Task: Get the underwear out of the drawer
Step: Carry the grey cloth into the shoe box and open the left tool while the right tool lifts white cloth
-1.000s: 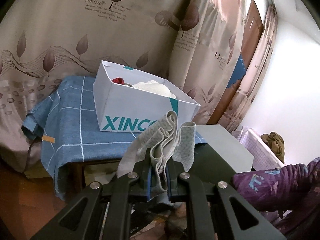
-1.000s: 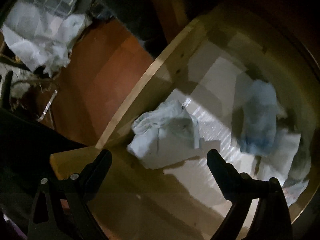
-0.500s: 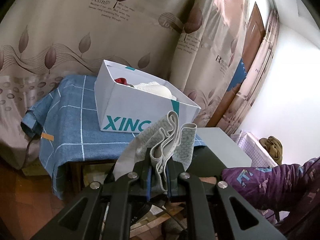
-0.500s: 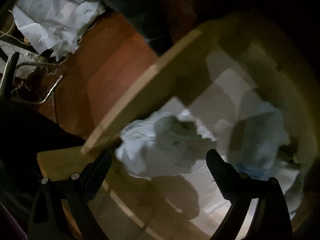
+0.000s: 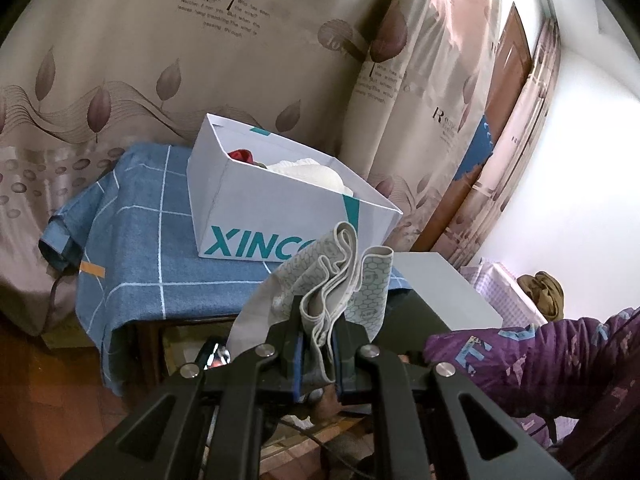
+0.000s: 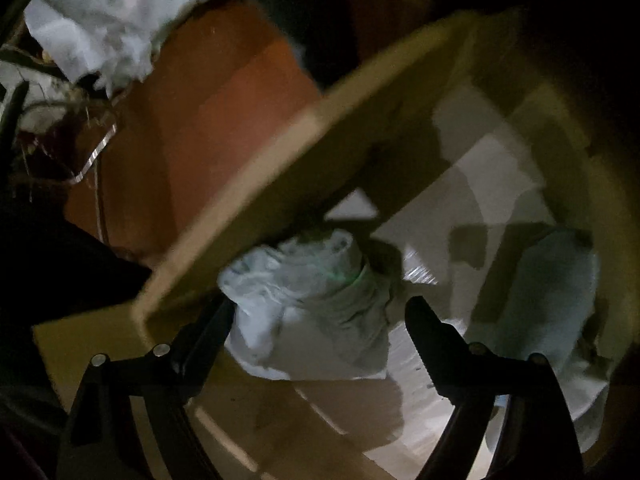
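My left gripper (image 5: pixel 318 332) is shut on grey honeycomb-patterned underwear (image 5: pixel 340 280), which bunches up above the fingers in front of a white XINCO box (image 5: pixel 264 216). My right gripper (image 6: pixel 320 312) is open over a dim wooden drawer (image 6: pixel 304 168). A crumpled pale underwear piece (image 6: pixel 316 304) lies in the drawer between its fingers; whether they touch it cannot be told. A bluish folded piece (image 6: pixel 556 292) lies at the drawer's right.
The box stands on a table under a blue checked cloth (image 5: pixel 148 248) and holds white and red fabric. Leaf-print curtains (image 5: pixel 200 60) hang behind. A purple sleeve (image 5: pixel 540 364) is at right. Crumpled white paper (image 6: pixel 100 20) lies on the red-brown floor (image 6: pixel 216 128).
My right gripper has moved down toward the pale underwear, which now sits between its fingers. My left gripper holds the grey underwear much as before, with the view shifted slightly.
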The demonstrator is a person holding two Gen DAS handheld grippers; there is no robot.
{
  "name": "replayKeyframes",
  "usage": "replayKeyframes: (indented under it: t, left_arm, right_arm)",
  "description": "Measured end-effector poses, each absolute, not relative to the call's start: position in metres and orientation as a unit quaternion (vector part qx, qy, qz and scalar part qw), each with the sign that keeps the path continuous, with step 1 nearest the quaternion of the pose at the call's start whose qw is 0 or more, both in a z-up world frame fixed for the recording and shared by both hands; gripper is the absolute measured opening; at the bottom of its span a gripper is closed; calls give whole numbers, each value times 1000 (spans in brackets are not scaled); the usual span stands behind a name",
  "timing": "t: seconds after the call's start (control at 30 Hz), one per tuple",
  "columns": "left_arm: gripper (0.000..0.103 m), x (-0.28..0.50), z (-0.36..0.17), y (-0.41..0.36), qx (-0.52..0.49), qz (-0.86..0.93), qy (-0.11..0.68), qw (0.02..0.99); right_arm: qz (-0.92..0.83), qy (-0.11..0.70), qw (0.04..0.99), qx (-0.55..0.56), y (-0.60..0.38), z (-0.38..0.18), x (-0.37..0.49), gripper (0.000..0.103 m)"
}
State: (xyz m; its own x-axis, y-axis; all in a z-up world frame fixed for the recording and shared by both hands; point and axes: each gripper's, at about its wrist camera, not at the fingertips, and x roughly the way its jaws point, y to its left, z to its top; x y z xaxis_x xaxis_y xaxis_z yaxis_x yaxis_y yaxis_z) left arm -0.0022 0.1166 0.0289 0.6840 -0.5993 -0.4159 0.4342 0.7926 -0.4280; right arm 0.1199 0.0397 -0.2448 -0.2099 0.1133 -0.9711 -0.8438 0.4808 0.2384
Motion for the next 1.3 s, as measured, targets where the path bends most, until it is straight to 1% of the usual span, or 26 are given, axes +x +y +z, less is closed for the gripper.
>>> replayKeyframes:
  t: [0.07, 0.1, 0.23, 0.33, 0.47, 0.6, 0.73, 0.9, 1.07, 1.2, 1.3]
  left_arm:
    - [11, -1, 28, 117, -150, -285, 278, 905]
    - [11, -1, 29, 117, -151, -285, 278, 905]
    - [11, 1, 28, 117, -154, -283, 281, 904]
    - [11, 1, 28, 118, -155, -282, 281, 904]
    - [11, 2, 27, 117, -153, -281, 282, 905]
    - [11, 3, 27, 114, -149, -281, 283, 905]
    - [11, 4, 27, 111, -145, -280, 284, 905]
    - [11, 4, 28, 102, -131, -279, 287, 907]
    - [11, -3, 36, 90, -106, -279, 282, 912]
    - [11, -2, 44, 86, -134, -286, 288, 904]
    - [11, 3, 64, 79, -140, -293, 284, 902]
  right_arm:
    - [434, 639, 567, -285, 43, -240, 118, 72]
    - [435, 639, 566, -286, 44, -239, 117, 61]
    - [441, 605, 572, -334, 45, -228, 103, 47]
    - [425, 579, 592, -367, 32, -216, 101, 43]
    - [401, 563, 615, -379, 1, -197, 103, 43]
    - [380, 545, 655, -359, -41, -168, 101, 43]
    - [358, 529, 709, -298, -87, -135, 92, 43]
    - [320, 519, 772, -176, -156, -103, 91, 43]
    - [303, 514, 796, -97, -188, -94, 88, 43]
    - [303, 514, 800, -66, -186, -96, 88, 43]
    - [309, 513, 799, -51, -186, -101, 86, 43]
